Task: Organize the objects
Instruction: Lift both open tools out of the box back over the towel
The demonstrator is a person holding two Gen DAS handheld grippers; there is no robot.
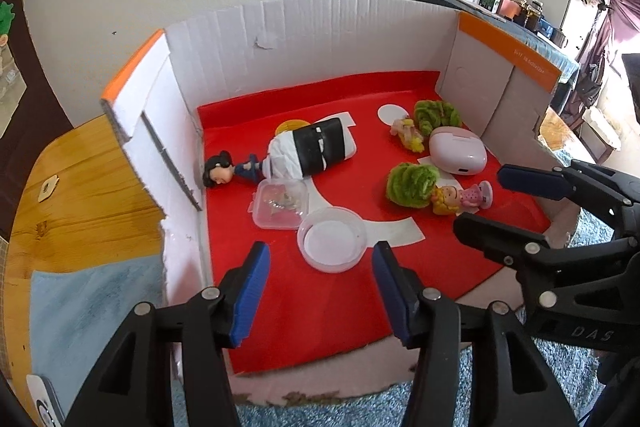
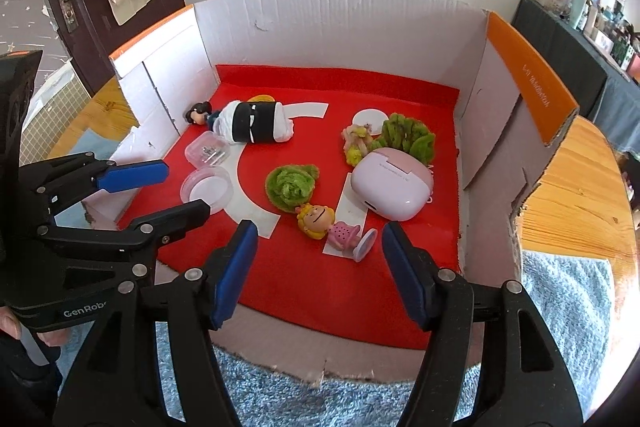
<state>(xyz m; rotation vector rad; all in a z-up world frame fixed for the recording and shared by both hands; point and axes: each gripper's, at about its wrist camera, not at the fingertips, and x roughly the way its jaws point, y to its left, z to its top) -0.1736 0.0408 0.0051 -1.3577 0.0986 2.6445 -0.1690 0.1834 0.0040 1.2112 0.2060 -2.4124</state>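
Observation:
Inside a white cardboard box point(image 1: 320, 39) lined with a red mat point(image 1: 312, 311) lie a pink case point(image 1: 458, 155), a blonde doll in pink point(image 1: 460, 197), two fuzzy green balls point(image 1: 410, 183), a black-haired figurine point(image 1: 218, 171), a black-and-white wrapped bottle point(image 1: 316, 151), a clear square box point(image 1: 280, 203) and a round clear dish point(image 1: 332, 241). My left gripper point(image 1: 322, 249) hovers open over the box's front, above the dish. My right gripper point(image 2: 320, 227) hovers open near the blonde doll point(image 2: 332, 227) and the pink case point(image 2: 392, 185). Neither holds anything.
The box has tall walls on three sides with orange-topped flaps point(image 2: 532, 79) and a low front edge. It stands on a wooden table point(image 1: 80, 179) with a blue towel point(image 2: 568, 307) under its front. White paper shapes point(image 1: 392, 231) lie on the mat.

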